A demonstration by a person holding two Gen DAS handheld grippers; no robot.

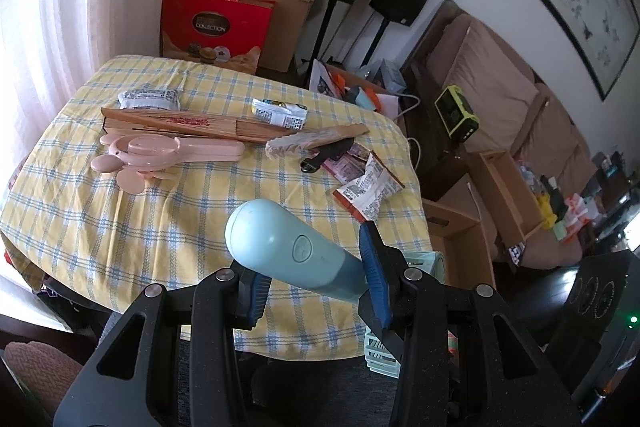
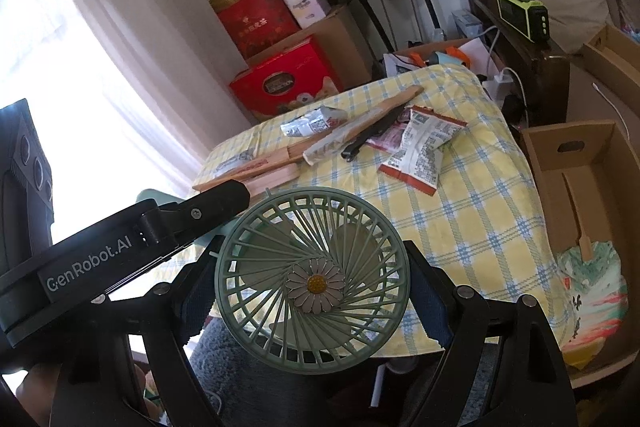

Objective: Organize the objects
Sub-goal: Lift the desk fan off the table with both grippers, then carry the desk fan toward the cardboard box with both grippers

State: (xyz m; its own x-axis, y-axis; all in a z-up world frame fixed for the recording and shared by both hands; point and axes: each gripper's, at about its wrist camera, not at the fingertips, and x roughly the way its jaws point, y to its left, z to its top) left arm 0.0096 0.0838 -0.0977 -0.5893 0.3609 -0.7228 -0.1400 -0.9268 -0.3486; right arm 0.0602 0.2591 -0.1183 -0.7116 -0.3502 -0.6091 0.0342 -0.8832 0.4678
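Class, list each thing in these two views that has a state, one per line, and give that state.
Green fan: held off the table; blades look still.
Left gripper: shut on the fan's blue-green handle.
Right gripper: shut on the fan's round cage.
Pink fan: lying flat on the table.
Wooden hand fan: folded shut, lying flat.
Snack packets: lying on the cloth, look unopened.
Cardboard box: open at the top.
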